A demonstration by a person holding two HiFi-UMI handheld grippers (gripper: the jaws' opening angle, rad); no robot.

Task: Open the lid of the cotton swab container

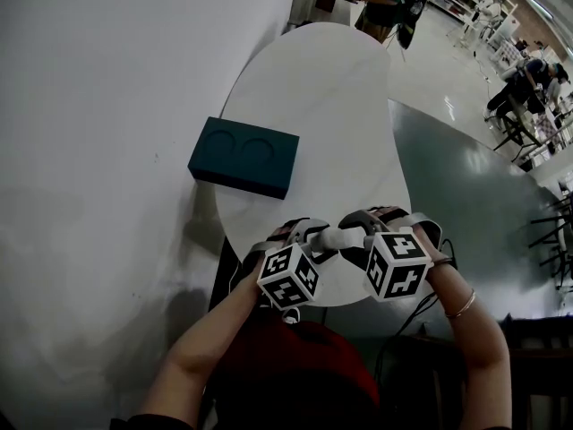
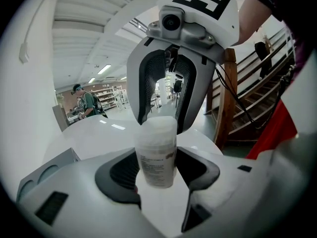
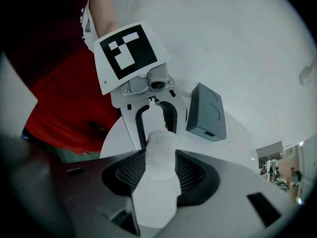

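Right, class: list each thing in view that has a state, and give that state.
Left gripper: shut on cotton swab container.
Right gripper: shut on the container's other end.
Cotton swab container: held between both grippers, apparently closed.
Teal box: lying flat on table.

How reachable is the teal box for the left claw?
Probably not: the left claw is shut on the cotton swab container, also gripped by the right claw. The way to the teal box looks free.
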